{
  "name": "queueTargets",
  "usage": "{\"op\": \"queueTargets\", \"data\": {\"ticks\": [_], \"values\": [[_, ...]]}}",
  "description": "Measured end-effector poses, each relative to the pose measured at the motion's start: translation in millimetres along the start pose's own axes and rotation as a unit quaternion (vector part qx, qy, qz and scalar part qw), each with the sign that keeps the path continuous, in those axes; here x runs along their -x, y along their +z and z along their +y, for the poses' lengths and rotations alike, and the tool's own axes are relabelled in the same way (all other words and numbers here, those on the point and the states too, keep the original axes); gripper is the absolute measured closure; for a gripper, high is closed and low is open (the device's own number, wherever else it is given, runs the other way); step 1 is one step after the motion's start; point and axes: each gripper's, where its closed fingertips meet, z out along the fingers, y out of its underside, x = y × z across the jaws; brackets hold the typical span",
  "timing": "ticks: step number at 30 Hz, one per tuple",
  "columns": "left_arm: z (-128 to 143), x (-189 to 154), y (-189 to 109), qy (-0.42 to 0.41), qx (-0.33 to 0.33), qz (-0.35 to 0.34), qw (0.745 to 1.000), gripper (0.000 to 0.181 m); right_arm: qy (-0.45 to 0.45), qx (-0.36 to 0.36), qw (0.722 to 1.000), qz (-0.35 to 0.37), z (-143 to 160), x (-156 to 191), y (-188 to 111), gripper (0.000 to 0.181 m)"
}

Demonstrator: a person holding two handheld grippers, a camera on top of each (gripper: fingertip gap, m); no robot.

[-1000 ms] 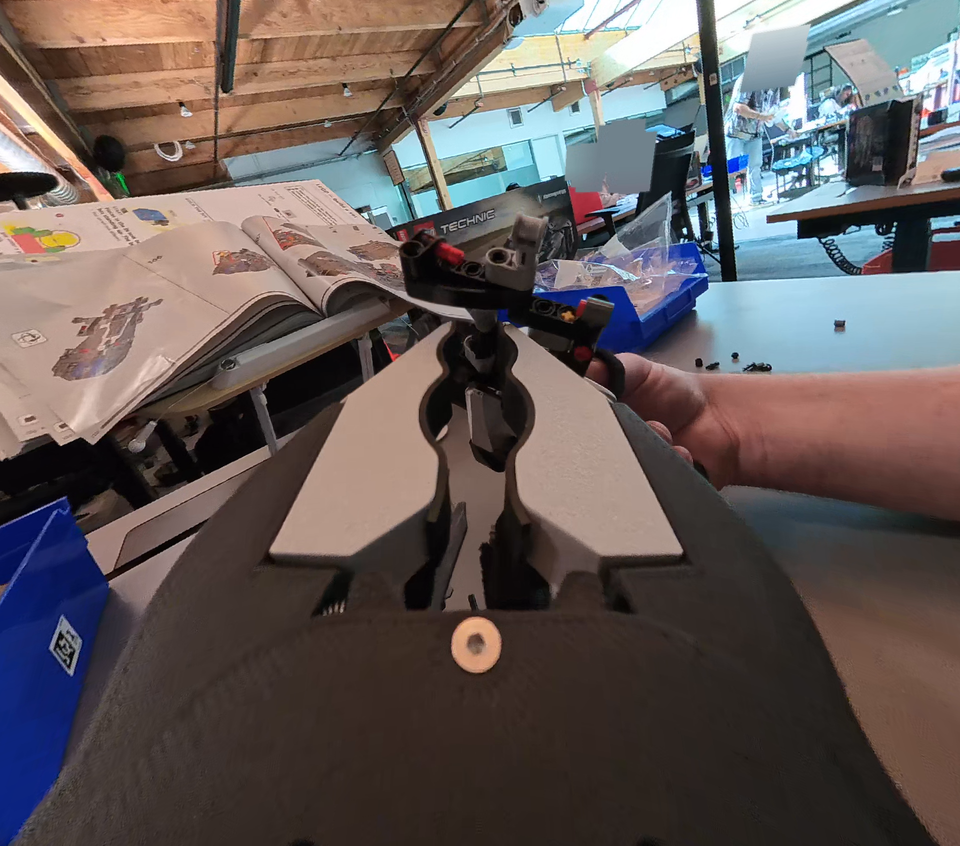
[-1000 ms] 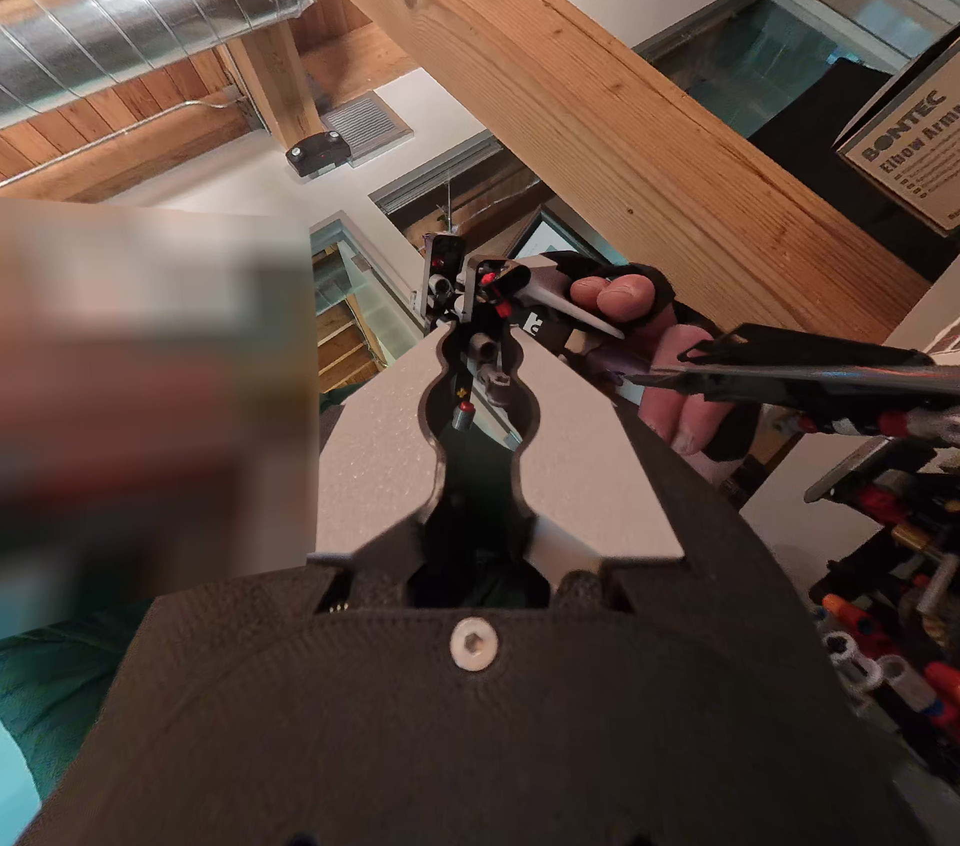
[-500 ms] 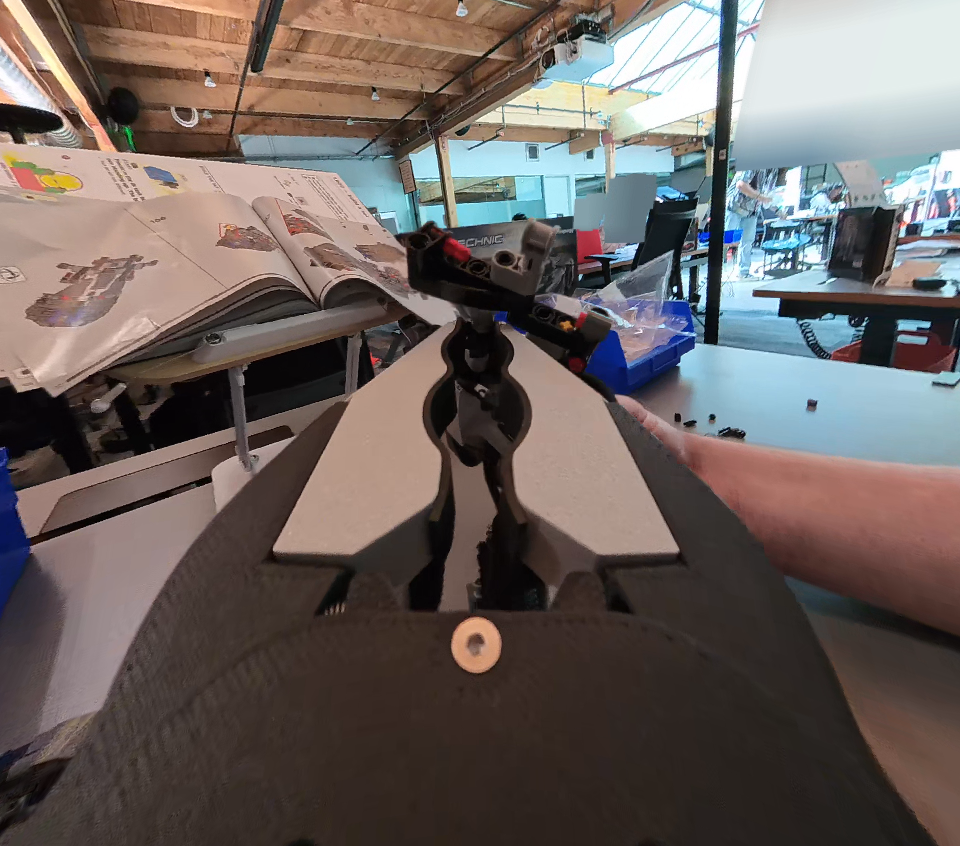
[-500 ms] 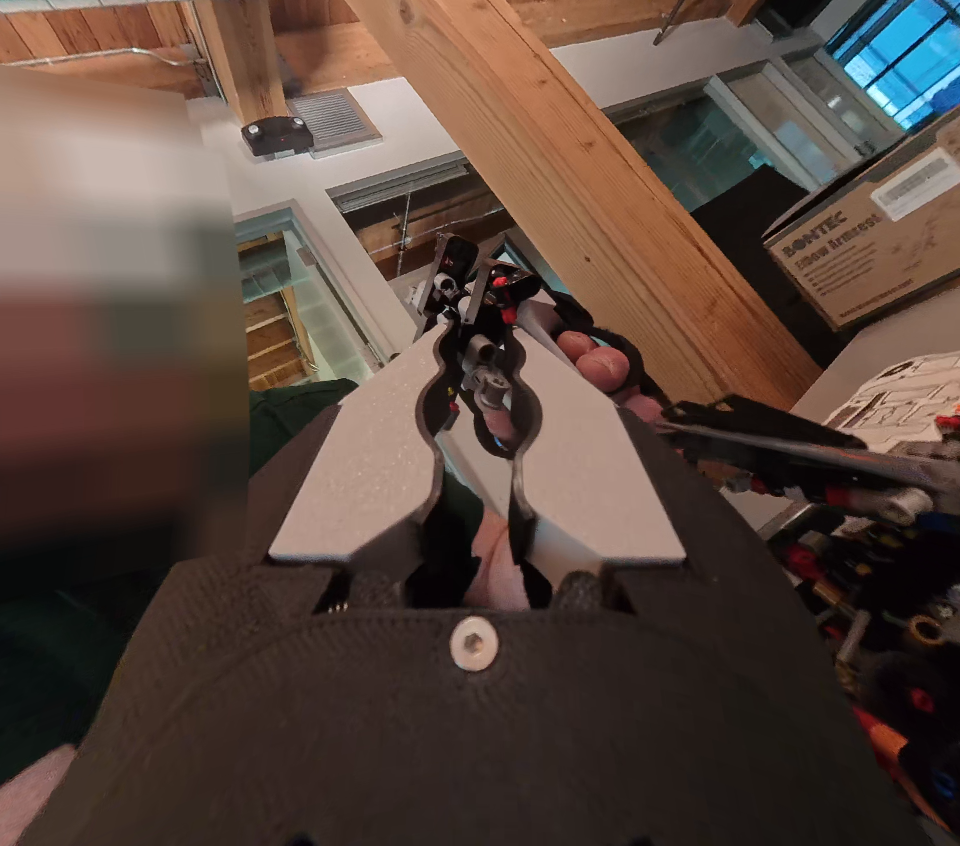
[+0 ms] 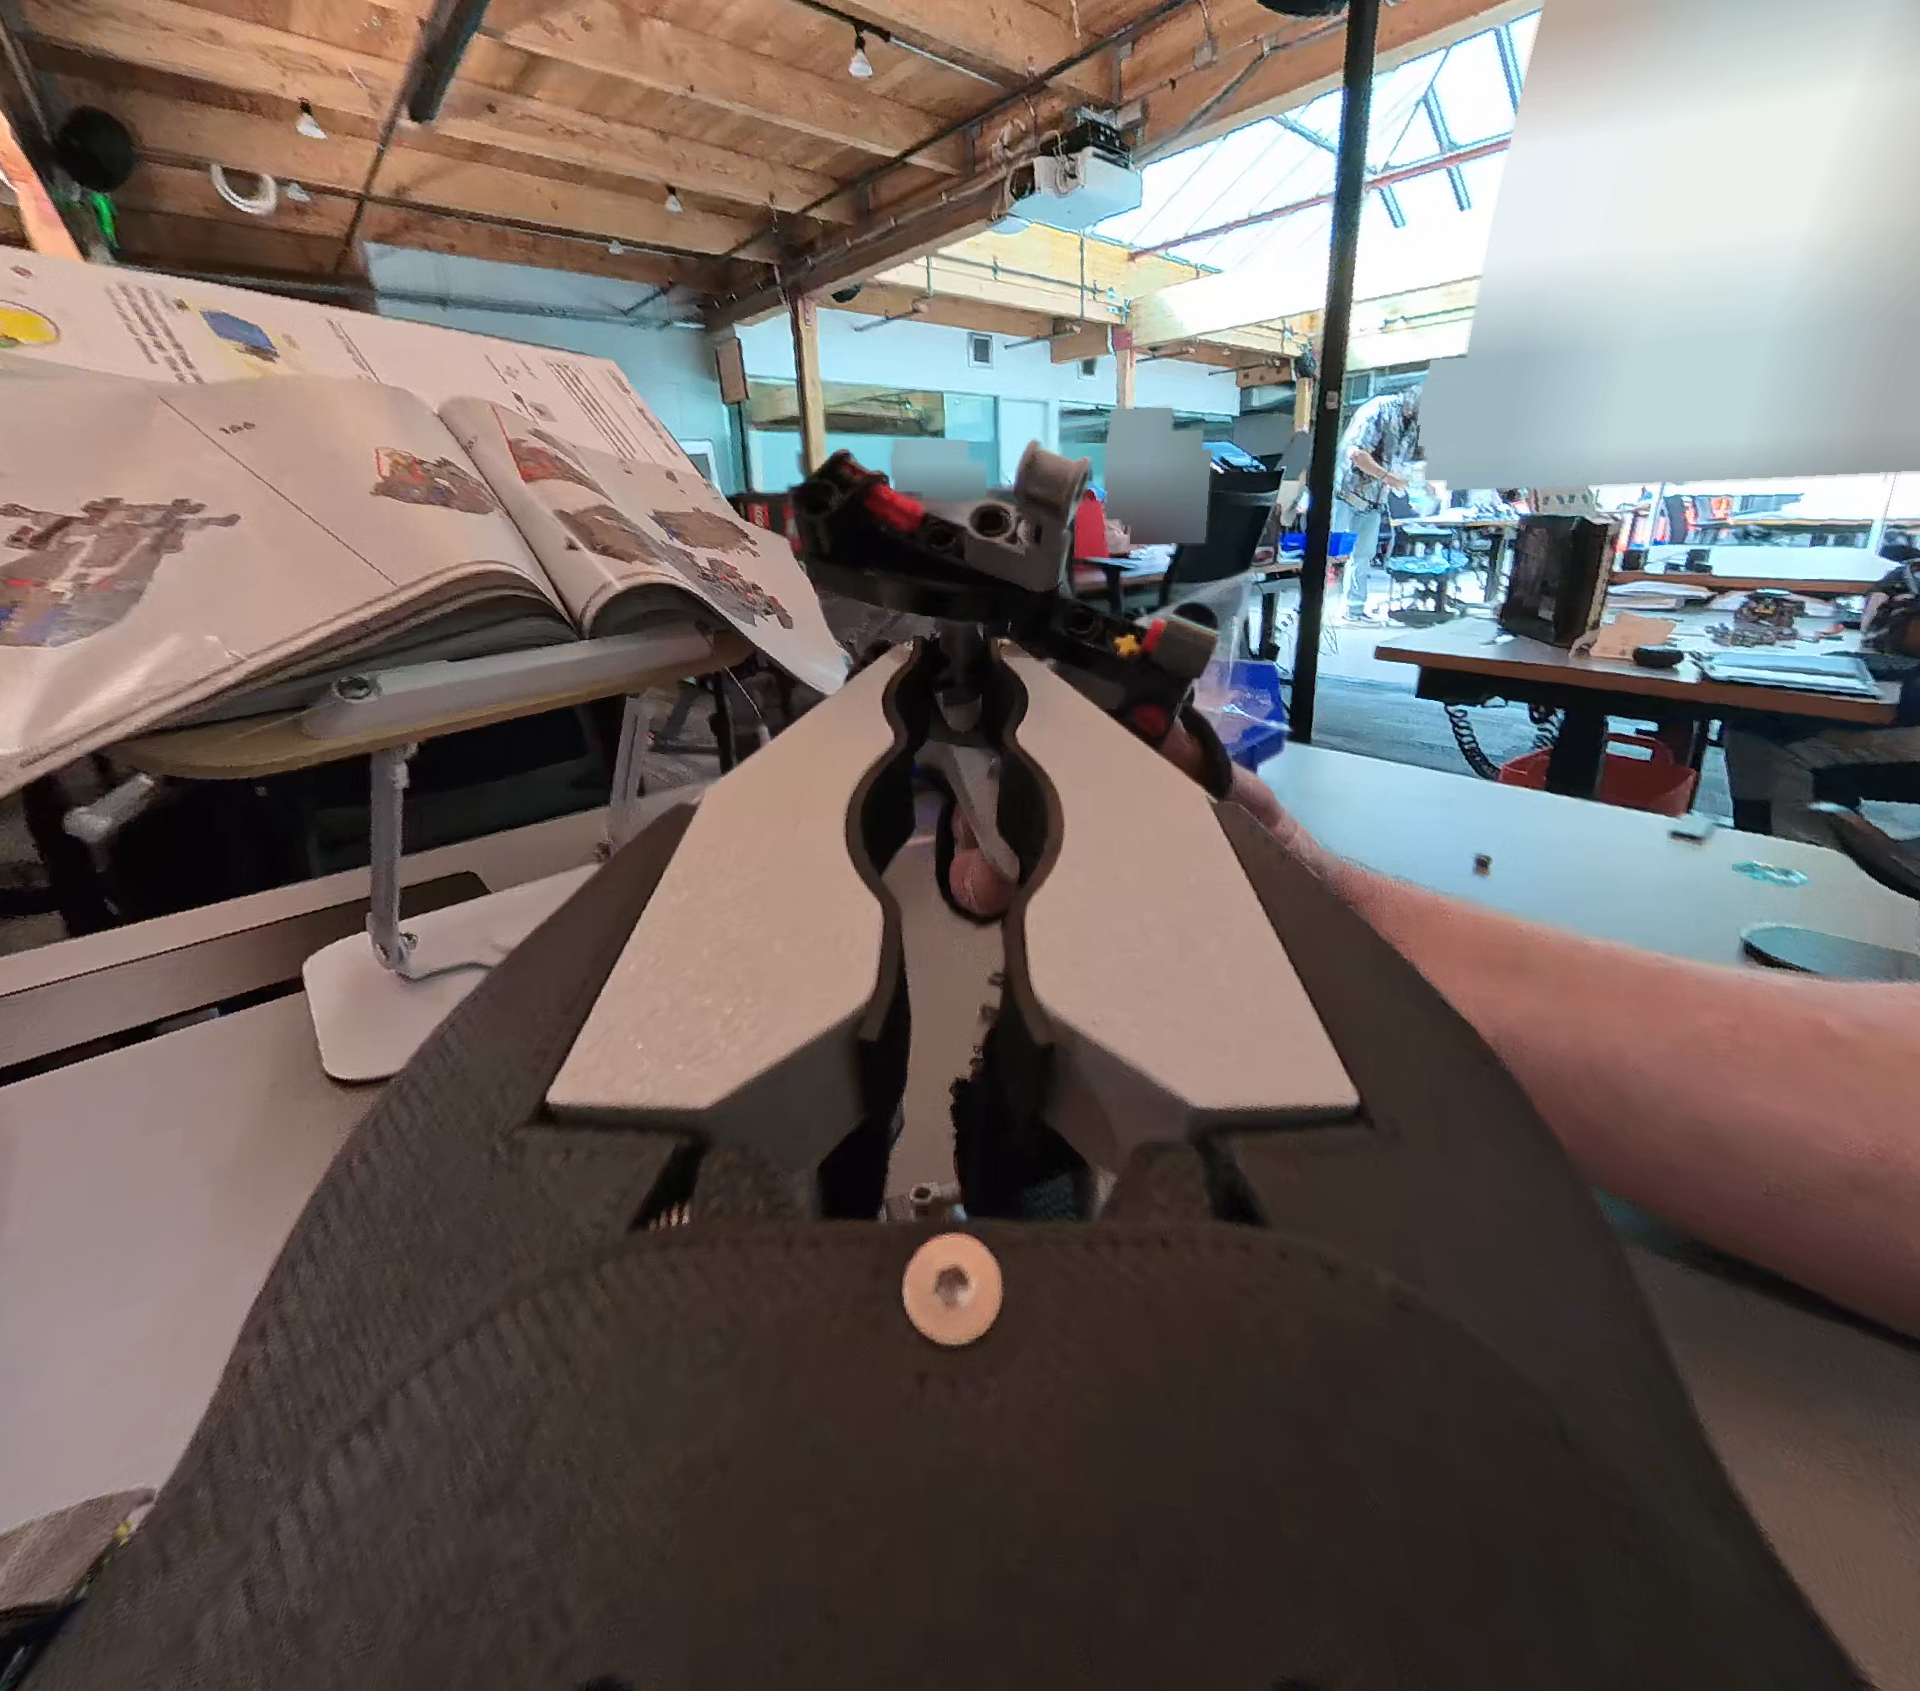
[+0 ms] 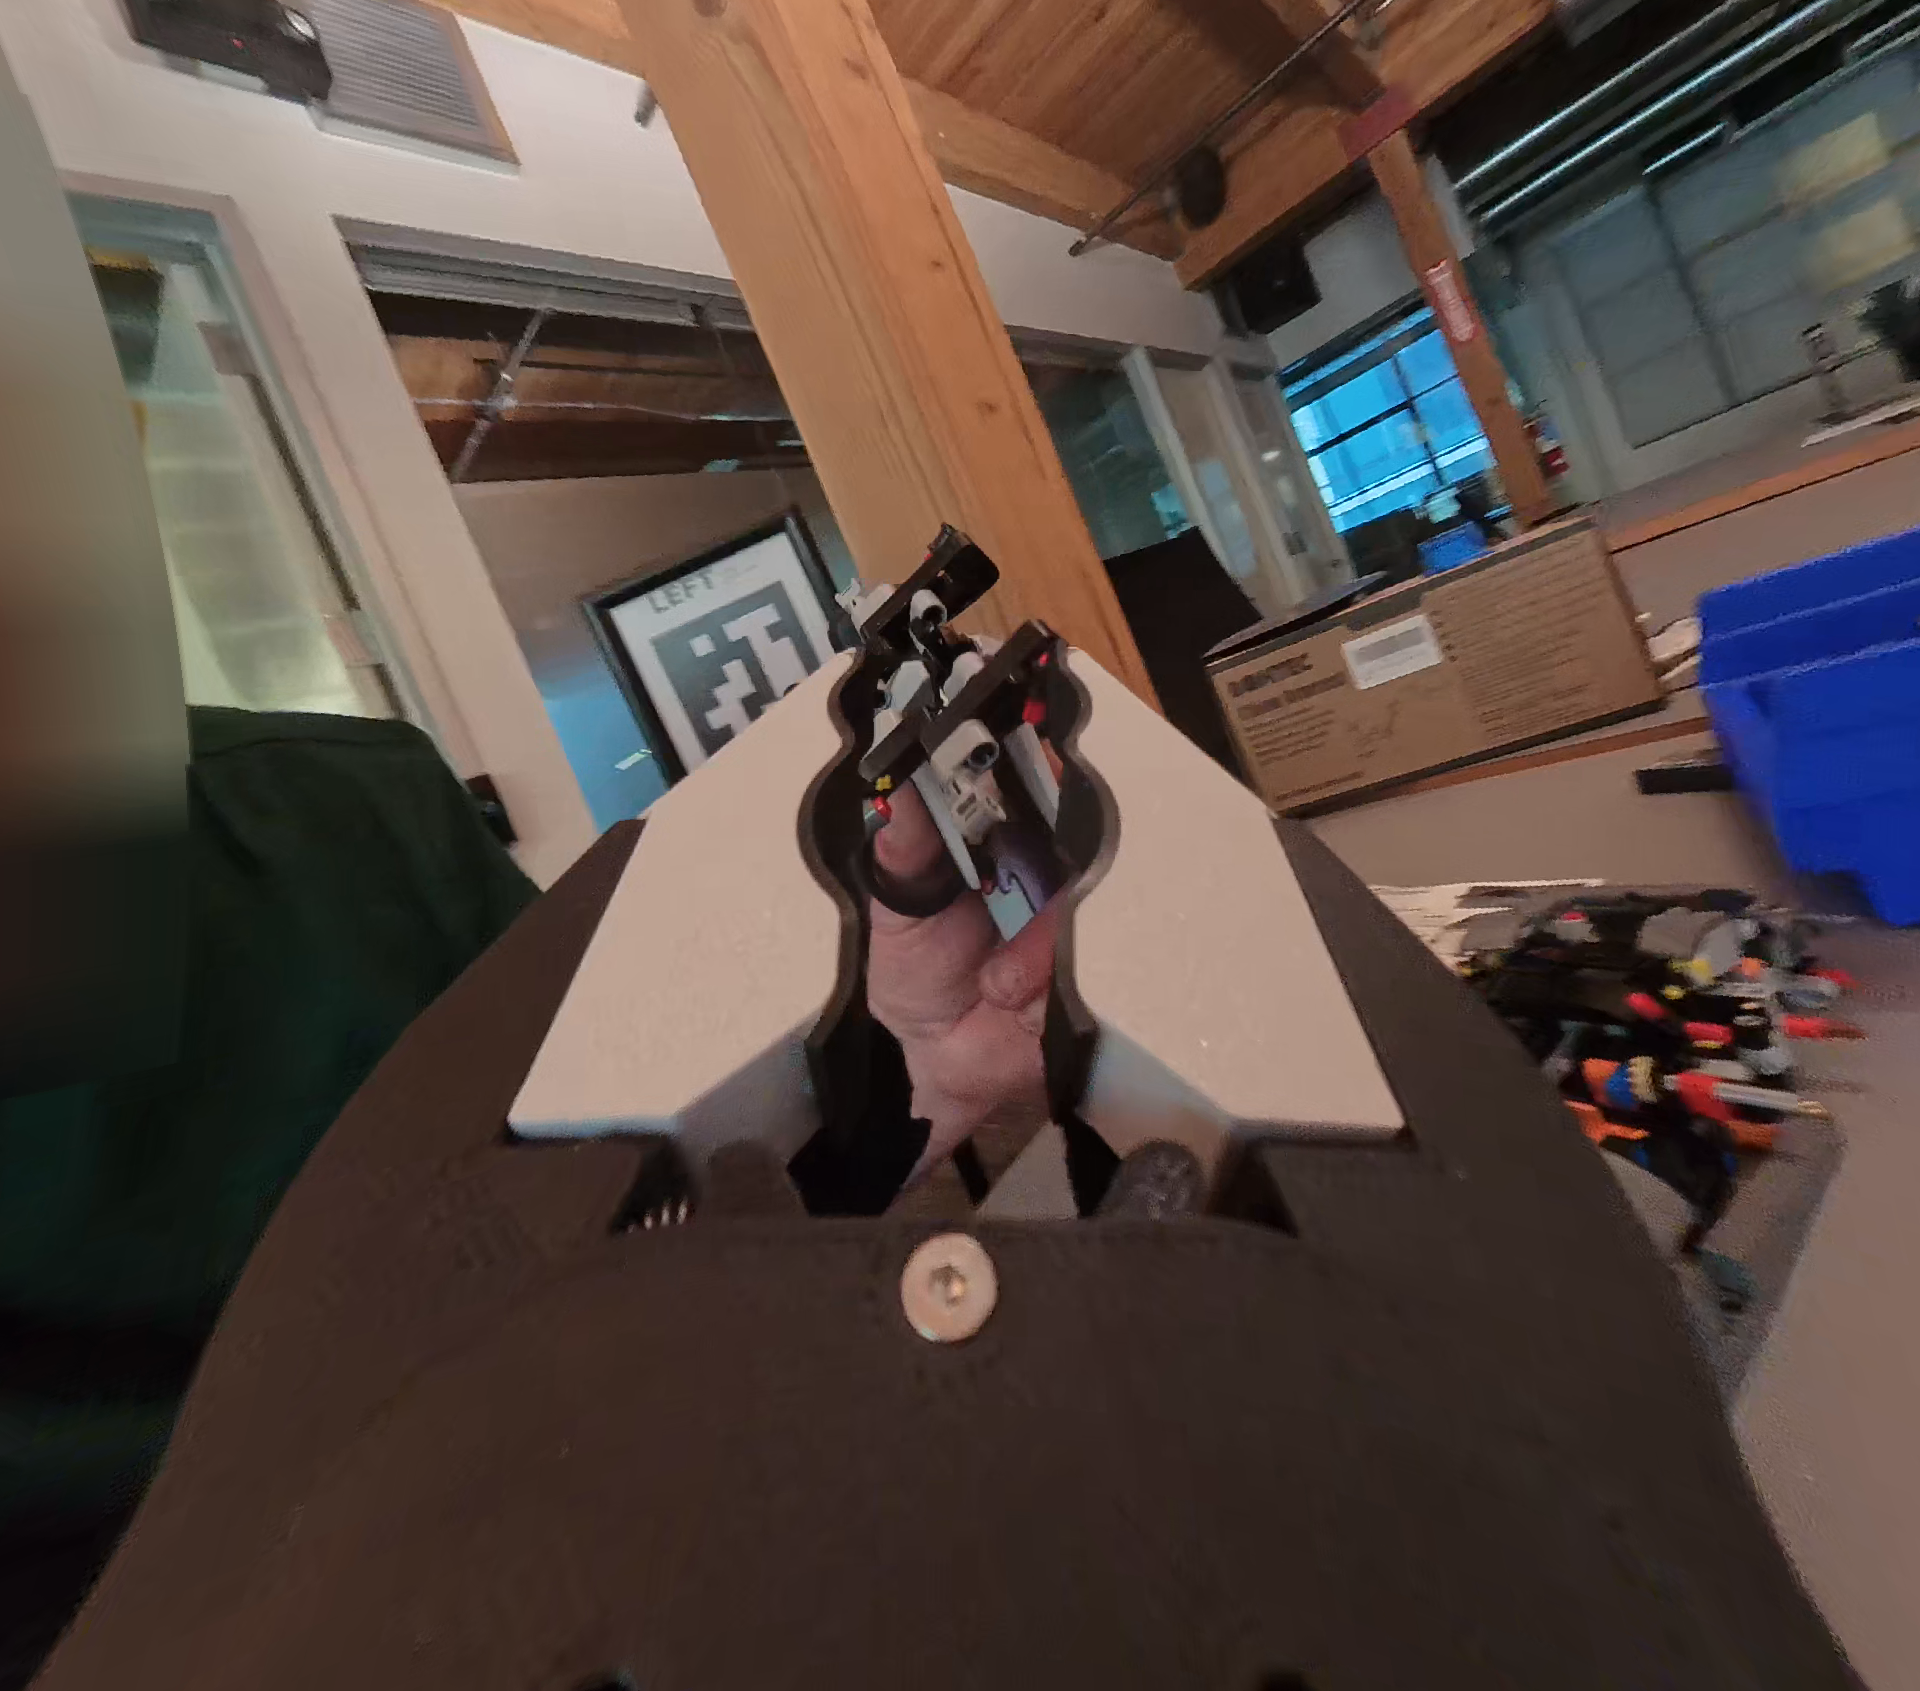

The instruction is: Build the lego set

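Lego subassembly (image 5: pixel 997 592), one, long axis crosswise, clamped in left gripper (image 5: pixel 956 675); right gripper (image 6: pixel 951 685) clamped likewise. Instruction book (image 5: pixel 343 519), one, open.

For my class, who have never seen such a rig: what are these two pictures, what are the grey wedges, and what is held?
Each picture comes from a camera on a hand-held gripper, looking along its two grey fingers. The left hand-held gripper is closed on a small lego assembly; an open instruction book stands on a stand to its left. The right hand-held gripper pinches what looks like the same assembly. A person's hand shows behind its fingers. On the grey table lie a pile of lego parts and a blue bin.
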Motion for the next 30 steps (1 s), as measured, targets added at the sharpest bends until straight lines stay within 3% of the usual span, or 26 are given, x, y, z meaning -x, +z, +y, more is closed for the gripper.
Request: {"op": "queueTargets", "data": {"ticks": [4, 8, 18, 30], "values": [[6.9, -0.1, -3.1, -0.002, 0.036, 0.026, 0.999, 0.174, -0.135, 0.047, 0.989, 0.041, 1.0, 15.4, 5.5, 0.166], [15.0, -5.4, -7.5, 0.020, 0.085, 0.051, 0.995, 0.174, -0.208, 0.107, 0.970, 0.072, 15.3, 17.9, 15.2, 0.176], [32.5, -8.6, -12.5, 0.078, 0.175, 0.062, 0.979, 0.174, -0.227, 0.175, 0.952, 0.111, 39.4, -0.2, 21.1, 0.171], [37.2, -9.3, -13.2, 0.087, 0.196, 0.068, 0.974, 0.175, -0.210, 0.197, 0.951, 0.112, 46.6, -4.2, 16.4, 0.177]]}}
